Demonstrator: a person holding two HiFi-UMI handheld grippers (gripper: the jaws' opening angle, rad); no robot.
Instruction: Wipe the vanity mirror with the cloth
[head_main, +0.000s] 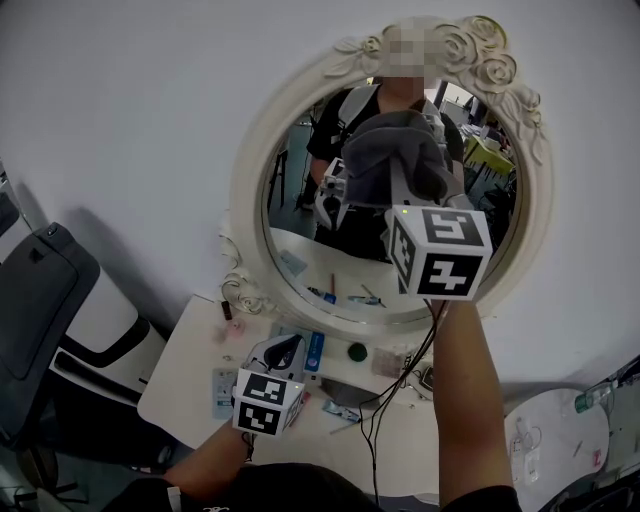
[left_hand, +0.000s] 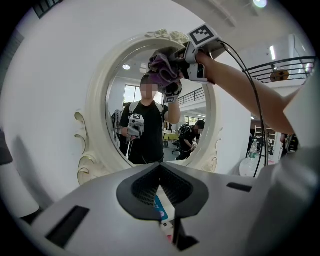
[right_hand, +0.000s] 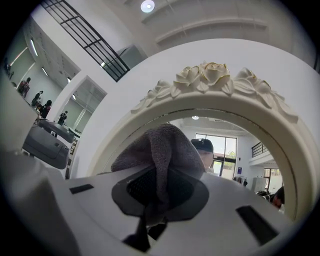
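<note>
Our right gripper (head_main: 402, 172) is clamping the grey cloth (right_hand: 161, 150) against the upper glass of the vanity mirror (head_main: 298, 205), under its carved rim (head_main: 470, 58). Our left gripper (head_main: 283, 356) is hovering closed and empty at lower centre.

White table (head_main: 175, 385), against the wall. The mirror (head_main: 243, 290) stands on it at the back, its scrolled white frame foot touching the top. Left of the foot is a small dark bottle (head_main: 227, 310). Nearer the front edge lies a flat pale packet (head_main: 222, 388). Mid-table there is a blue box (head_main: 314, 352), with a round dark green lid (head_main: 357, 351) just beside it, then a clear packet (head_main: 386, 361). Black cables (head_main: 395, 392) trail across the top.
</note>
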